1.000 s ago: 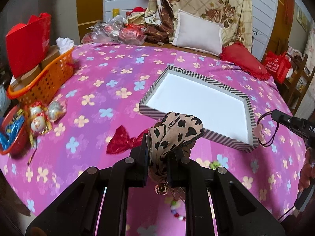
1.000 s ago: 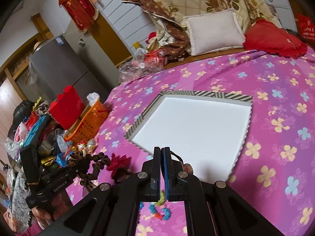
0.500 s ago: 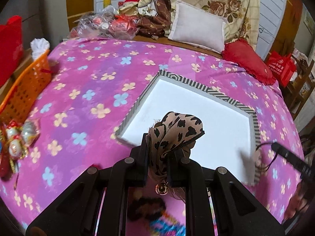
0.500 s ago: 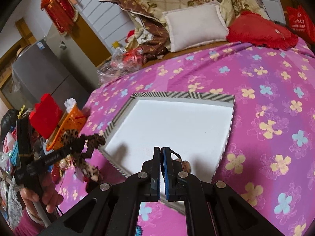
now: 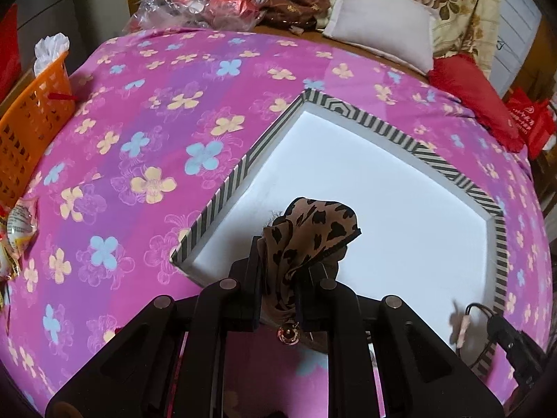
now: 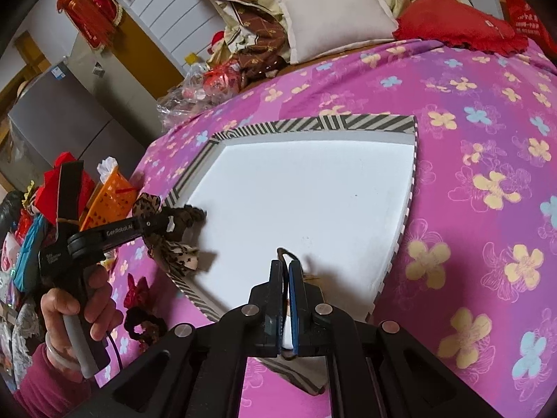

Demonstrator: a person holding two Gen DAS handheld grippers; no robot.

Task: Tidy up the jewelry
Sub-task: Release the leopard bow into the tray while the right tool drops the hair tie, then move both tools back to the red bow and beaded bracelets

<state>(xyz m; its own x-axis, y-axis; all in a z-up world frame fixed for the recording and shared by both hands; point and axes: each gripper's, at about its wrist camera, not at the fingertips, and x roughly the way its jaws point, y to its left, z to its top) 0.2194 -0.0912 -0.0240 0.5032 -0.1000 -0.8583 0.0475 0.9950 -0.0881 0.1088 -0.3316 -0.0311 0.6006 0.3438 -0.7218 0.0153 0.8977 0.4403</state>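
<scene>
Both views are evenly and brightly lit by soft, diffuse light. Colours are rendered vividly. The white tray floor (image 6: 306, 195) is nearly overexposed, and only faint, soft-edged shadows are cast on it. Strong fisheye bending is seen, with the bed (image 5: 146, 146) bulged and dark vignetted corners. Slight blur is noticed toward the frame edges.

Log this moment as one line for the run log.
left gripper: shut on leopard-print scrunchie, over striped tray | right gripper: shut on thin black loop, over tray | tray: nothing inside yet
</scene>
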